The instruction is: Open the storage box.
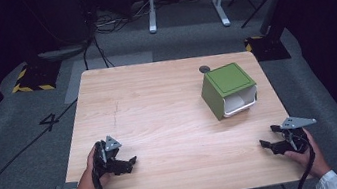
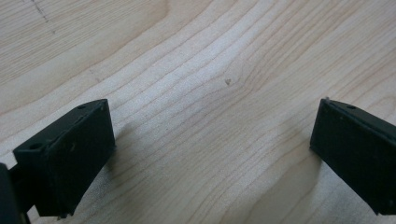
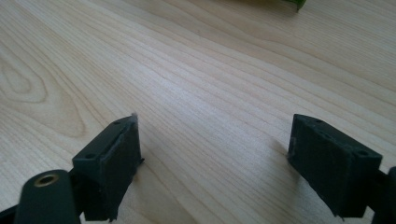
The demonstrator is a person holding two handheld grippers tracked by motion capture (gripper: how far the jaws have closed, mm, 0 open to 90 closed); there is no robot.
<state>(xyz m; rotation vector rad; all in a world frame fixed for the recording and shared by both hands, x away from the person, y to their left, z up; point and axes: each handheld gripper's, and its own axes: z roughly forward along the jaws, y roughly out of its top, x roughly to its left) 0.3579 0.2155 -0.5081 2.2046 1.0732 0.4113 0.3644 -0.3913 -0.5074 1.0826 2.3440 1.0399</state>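
A green box (image 1: 228, 88) with a white open front stands on the wooden table (image 1: 159, 116) at the far right. Its green corner (image 3: 299, 3) peeks in at the top edge of the right gripper view. My left gripper (image 1: 130, 162) rests low over the table near the front left, jaws wide apart with bare wood between them (image 2: 215, 135). My right gripper (image 1: 266, 142) sits near the front right edge, pointing left, also open with nothing between its jaws (image 3: 215, 140).
A small dark round disc (image 1: 204, 69) lies on the table just behind the green box. Around the table is grey carpet with cables, a hazard-striped base (image 1: 32, 77) at the back left and a white desk frame (image 1: 188, 0) behind.
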